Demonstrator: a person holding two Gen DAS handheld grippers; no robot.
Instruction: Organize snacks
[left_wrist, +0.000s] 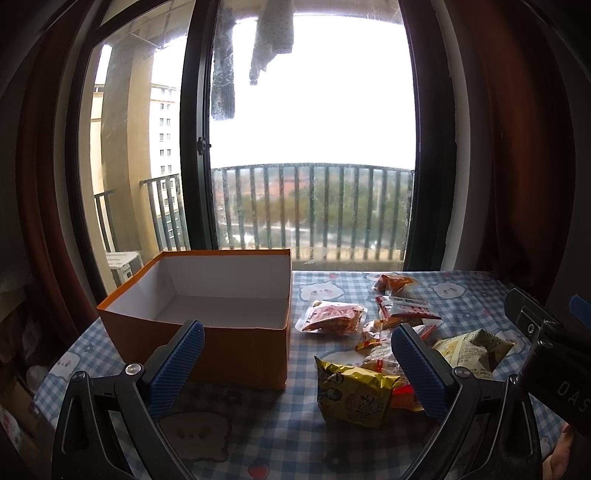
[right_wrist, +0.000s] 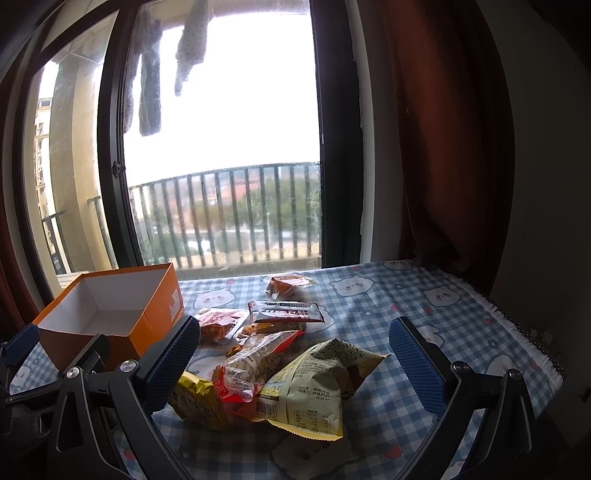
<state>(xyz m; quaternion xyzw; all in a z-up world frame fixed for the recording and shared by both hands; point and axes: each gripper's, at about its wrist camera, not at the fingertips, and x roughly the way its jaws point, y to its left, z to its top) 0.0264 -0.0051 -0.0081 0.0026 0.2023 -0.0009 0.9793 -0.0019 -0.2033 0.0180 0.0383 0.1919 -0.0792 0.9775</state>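
Note:
An open, empty orange box (left_wrist: 207, 347) with a white inside stands on the left of the table; it also shows in the right wrist view (right_wrist: 147, 328). Several snack packets lie in a loose pile to its right: a yellow bag (left_wrist: 354, 395), a pale green bag (right_wrist: 317, 391), a clear red-trimmed packet (right_wrist: 255, 365), a red vacuum pack (left_wrist: 332, 315), a red-and-white sachet (right_wrist: 284, 312) and an orange packet (right_wrist: 286, 284) at the back. My left gripper (left_wrist: 295, 369) is open, above the table in front of the box. My right gripper (right_wrist: 295, 365) is open, above the pile.
The table wears a blue checked cloth (right_wrist: 424, 317) with bear faces; its fringed right edge (right_wrist: 517, 328) lies near a red curtain (right_wrist: 443, 147). A large window (left_wrist: 310, 147) with a balcony railing is right behind the table. The right gripper's body (left_wrist: 546, 343) shows at the left view's right edge.

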